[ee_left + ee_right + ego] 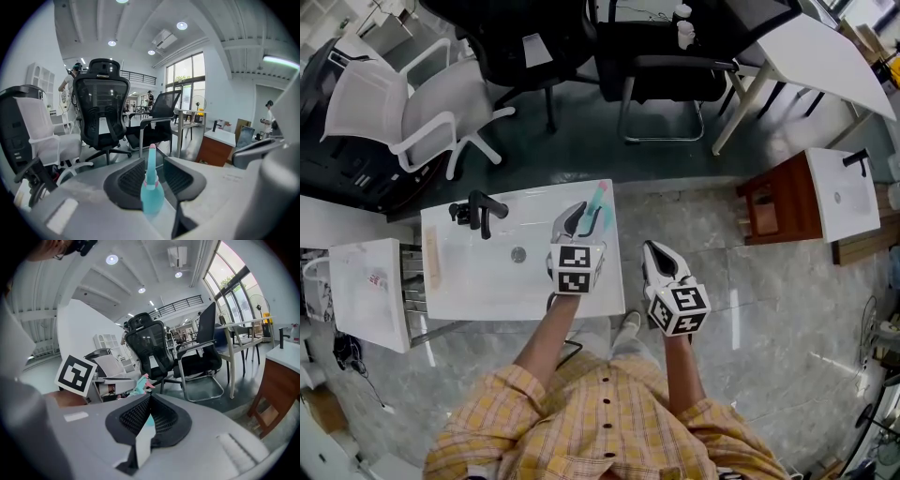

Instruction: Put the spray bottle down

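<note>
Spray bottle (152, 194) sits on white table (487, 281) near its R edge. Looks upright: long axis vertical, pink nozzle up. It's dead ahead of L hand-held gripper (581, 217), between wide-apart jaws, pads not pressing, i.e. let go. R hand-held gripper (656, 251), beyond table edge, is clenched and empty. L is nearer; prob. back straight off.

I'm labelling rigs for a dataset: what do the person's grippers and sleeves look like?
Both the left gripper and right gripper are light grey shells with black ribbed jaw pads, each carrying a white cube printed with black square markers. The person wears a yellow-orange plaid shirt with dark buttons.
</note>
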`<action>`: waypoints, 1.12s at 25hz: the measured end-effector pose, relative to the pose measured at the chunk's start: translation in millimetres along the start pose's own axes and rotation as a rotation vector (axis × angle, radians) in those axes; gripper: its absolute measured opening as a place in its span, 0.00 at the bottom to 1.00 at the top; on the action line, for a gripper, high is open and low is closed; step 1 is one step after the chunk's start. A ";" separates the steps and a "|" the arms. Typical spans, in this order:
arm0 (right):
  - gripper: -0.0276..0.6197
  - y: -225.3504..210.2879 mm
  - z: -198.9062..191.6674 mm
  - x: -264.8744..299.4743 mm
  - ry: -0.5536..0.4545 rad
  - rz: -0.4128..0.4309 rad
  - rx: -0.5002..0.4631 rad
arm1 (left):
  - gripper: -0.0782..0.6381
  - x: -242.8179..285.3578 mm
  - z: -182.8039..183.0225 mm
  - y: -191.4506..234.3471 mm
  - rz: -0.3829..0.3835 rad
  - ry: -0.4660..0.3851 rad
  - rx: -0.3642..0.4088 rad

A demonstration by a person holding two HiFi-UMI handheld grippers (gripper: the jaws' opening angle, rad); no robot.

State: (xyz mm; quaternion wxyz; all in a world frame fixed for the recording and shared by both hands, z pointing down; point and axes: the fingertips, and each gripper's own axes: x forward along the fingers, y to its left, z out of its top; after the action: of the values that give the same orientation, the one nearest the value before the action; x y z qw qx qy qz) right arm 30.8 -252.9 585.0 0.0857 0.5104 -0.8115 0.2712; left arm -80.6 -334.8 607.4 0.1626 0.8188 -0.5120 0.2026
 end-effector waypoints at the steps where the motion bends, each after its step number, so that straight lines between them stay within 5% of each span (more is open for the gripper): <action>1: 0.04 1.3 0.8 -1.9 -0.003 0.001 -0.003 | 0.29 -3.2 0.7 -0.7 0.003 -0.004 0.000; 19: 0.04 31.0 12.7 -46.5 -0.064 0.018 -0.052 | 0.11 -86.9 14.7 -17.3 0.086 -0.137 -0.022; 28: 0.04 42.3 14.6 -67.2 -0.073 0.046 -0.050 | 0.10 -126.3 10.3 -28.8 0.088 -0.171 -0.023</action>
State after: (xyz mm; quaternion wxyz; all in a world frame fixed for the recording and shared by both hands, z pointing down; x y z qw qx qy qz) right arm 26.9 -194.0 529.9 0.0625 0.4991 -0.8320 0.2341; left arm -102.6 -229.9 533.9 0.1185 0.8079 -0.5617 0.1331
